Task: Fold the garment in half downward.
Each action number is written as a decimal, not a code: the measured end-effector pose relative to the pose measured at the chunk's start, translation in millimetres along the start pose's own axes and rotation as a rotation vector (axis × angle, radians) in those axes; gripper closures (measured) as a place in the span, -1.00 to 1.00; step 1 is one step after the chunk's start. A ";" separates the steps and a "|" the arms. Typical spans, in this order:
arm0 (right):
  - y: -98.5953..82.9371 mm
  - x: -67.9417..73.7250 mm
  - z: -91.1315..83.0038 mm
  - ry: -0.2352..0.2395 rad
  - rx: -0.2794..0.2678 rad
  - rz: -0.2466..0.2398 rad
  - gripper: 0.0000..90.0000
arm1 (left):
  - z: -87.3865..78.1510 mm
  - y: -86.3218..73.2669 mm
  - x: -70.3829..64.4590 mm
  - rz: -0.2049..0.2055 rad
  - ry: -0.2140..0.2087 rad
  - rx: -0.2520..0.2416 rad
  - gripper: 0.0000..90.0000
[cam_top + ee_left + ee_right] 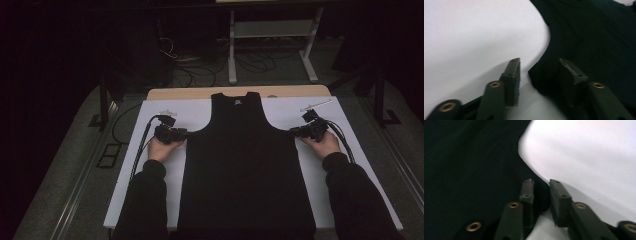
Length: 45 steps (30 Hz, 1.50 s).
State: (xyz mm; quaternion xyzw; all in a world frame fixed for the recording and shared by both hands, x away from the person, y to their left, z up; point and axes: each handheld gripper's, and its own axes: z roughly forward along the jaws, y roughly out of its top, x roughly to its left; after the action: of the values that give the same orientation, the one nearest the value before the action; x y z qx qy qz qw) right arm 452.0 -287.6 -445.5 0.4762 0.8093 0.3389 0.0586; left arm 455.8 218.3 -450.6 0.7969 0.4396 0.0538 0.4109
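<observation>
1. The left gripper sat left of centre in the high view, jaws spread wide, pointing inward.
2. The right gripper sat right of centre, jaws narrowly parted, perhaps pinching something.
3. Both forearms entered from the bottom edge.

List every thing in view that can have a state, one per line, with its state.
black tank top: spread flat, unfolded, neck toward the far edge.
left gripper: open, jaws either side of the top's underarm corner, not yet closed.
right gripper: jaws close together around the other underarm corner; grip cannot be told.
white table cover: lying flat under the top.
</observation>
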 end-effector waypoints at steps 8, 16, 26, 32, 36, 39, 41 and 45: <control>0.2 2.5 0.1 -0.008 0.007 -0.011 0.79 | 6.8 3.4 -7.3 0.044 0.038 0.018 0.71; -0.3 2.1 -0.2 -0.003 0.005 -0.006 0.83 | 5.6 3.8 -9.2 0.064 0.038 0.019 0.91; -4.6 -2.6 -10.5 0.063 -0.047 0.077 0.86 | -4.8 6.8 -10.0 0.034 0.028 -0.023 0.93; -8.1 -2.9 -17.8 0.099 -0.071 0.106 0.86 | -12.8 9.2 -14.3 0.042 -0.002 -0.038 0.93; -11.0 0.4 -20.6 0.116 -0.072 0.115 0.86 | -18.5 9.5 -16.0 0.026 -0.026 -0.041 0.93; -12.7 2.6 -25.6 0.134 -0.091 0.133 0.87 | -24.7 8.0 -18.0 0.019 -0.054 -0.074 0.93; -14.2 3.1 -28.8 0.150 -0.109 0.143 0.87 | -27.8 6.8 -16.7 0.001 -0.065 -0.080 0.93; -18.0 3.8 -34.5 0.182 -0.127 0.184 0.87 | -28.1 2.1 -13.8 -0.053 -0.099 -0.066 0.92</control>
State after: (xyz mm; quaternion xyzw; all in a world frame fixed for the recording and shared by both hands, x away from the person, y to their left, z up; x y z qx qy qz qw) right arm 422.3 -307.1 -429.1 0.5108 0.7412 0.4352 -0.0162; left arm 436.2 224.5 -427.0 0.7727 0.4377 0.0175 0.4594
